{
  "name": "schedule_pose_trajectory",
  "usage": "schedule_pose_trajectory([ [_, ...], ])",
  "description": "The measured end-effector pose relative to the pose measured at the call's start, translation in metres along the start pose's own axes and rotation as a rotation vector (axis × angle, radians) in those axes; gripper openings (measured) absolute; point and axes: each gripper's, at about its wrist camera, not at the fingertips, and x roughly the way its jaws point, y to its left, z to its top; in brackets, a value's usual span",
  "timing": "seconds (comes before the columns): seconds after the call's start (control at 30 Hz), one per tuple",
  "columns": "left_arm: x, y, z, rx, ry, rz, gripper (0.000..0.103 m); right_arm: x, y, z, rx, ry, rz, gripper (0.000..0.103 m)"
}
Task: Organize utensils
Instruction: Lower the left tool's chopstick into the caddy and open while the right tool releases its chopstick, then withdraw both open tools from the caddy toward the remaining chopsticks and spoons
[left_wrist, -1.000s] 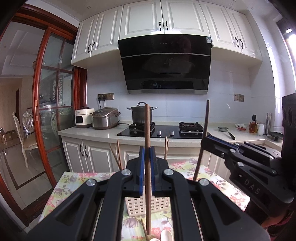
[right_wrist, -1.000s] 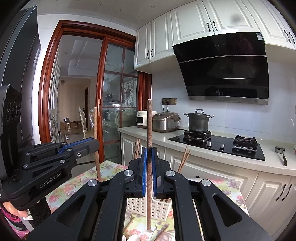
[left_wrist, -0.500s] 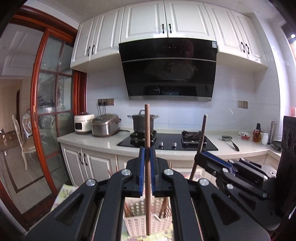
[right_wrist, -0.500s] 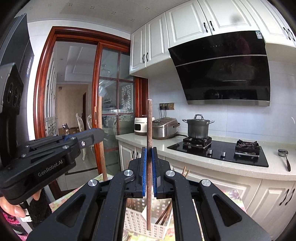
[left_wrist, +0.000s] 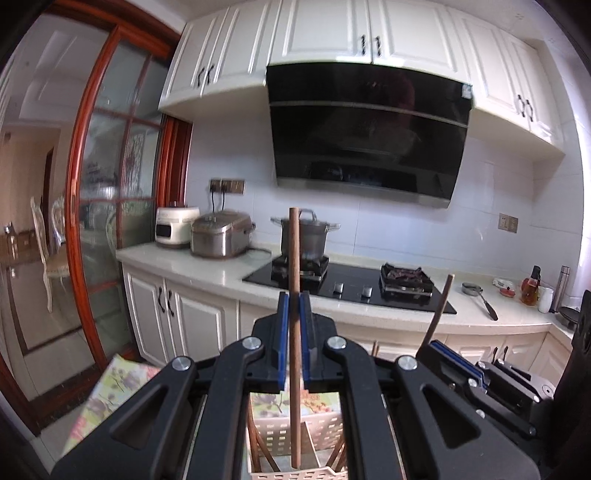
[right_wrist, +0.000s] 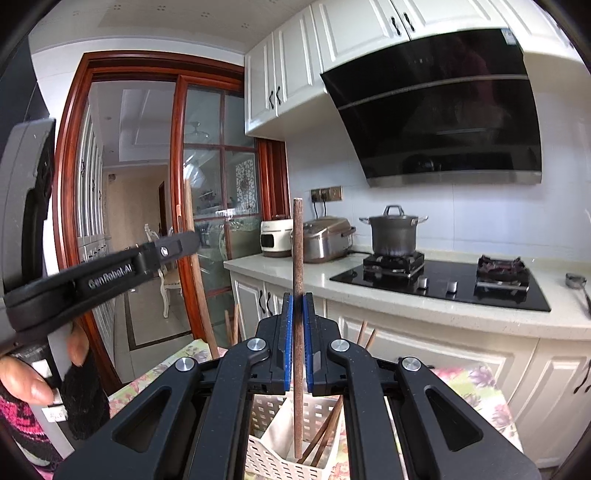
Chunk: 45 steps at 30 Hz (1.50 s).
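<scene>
Upright and steady, a brown chopstick (left_wrist: 294, 332) stands clamped between the blue pads of the left gripper (left_wrist: 294, 317), its lower end hanging at 6 o'clock above a white perforated basket (left_wrist: 295, 428) that already carries several chopsticks leaning against its walls. In the right wrist view a second, darker chopstick (right_wrist: 298, 325) is pinched the same way by the right gripper (right_wrist: 298, 317), vertical, with its tip down inside the basket's (right_wrist: 273, 454) divided interior, just beside two slanted chopsticks (right_wrist: 325, 432); which compartment it occupies cannot be told. Both grippers are clenched tight on their sticks.

Each gripper shows in the other's camera: the right one at 4 o'clock of the left view, its stick tilted slightly; the left one at 9 o'clock of the right view, gripped by a person's hand (right_wrist: 26, 373) above a dark knitted cuff. The basket sits on a floral cloth (right_wrist: 476, 387) covering the surface.

Beyond, at 12 o'clock, a kitchen counter (left_wrist: 199, 269) bears a black gas hob (left_wrist: 351, 288) with a lidded steel pot (left_wrist: 308, 236), a rice cooker (left_wrist: 221, 240) and a white appliance (left_wrist: 175, 230). A black range hood (left_wrist: 365, 133) hangs under white cabinets (left_wrist: 332, 33), and a red-framed glass door (left_wrist: 107, 206) stands at 9 o'clock.
</scene>
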Motion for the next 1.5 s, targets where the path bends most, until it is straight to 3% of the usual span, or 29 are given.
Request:
schedule_pose_trajectory([
  [0.37,0.051,0.018,-0.065,-0.02,0.168,0.005,0.006,0.039,-0.01,-0.04,0.015,0.129,0.012,0.006],
  [0.5,0.054,0.025,-0.083,-0.017,0.186,0.023,0.01,0.046,-0.011,-0.05,0.028,0.164,0.01,0.008],
  [0.6,0.05,0.031,-0.09,-0.024,0.178,0.043,0.031,0.048,-0.011,-0.053,0.032,0.173,-0.001,0.012],
  [0.67,0.044,0.035,-0.09,-0.027,0.16,0.056,0.039,0.047,-0.013,-0.052,0.032,0.172,-0.007,0.02],
  [0.77,0.027,0.042,-0.09,-0.033,0.125,0.087,0.06,0.041,-0.017,-0.052,0.039,0.169,-0.014,0.031],
  [0.83,0.012,0.045,-0.09,-0.038,0.101,0.114,0.079,0.032,-0.019,-0.054,0.049,0.163,-0.018,0.033],
  [0.93,-0.015,0.049,-0.094,-0.038,0.063,0.165,0.097,0.016,-0.022,-0.06,0.074,0.174,-0.035,0.034],
  [1.17,-0.067,0.047,-0.13,-0.002,0.079,0.213,0.098,-0.02,-0.016,-0.103,0.118,0.266,-0.078,0.041],
  [1.5,-0.088,0.041,-0.205,0.025,0.223,0.218,0.098,-0.041,-0.016,-0.176,0.176,0.448,-0.136,0.041],
])
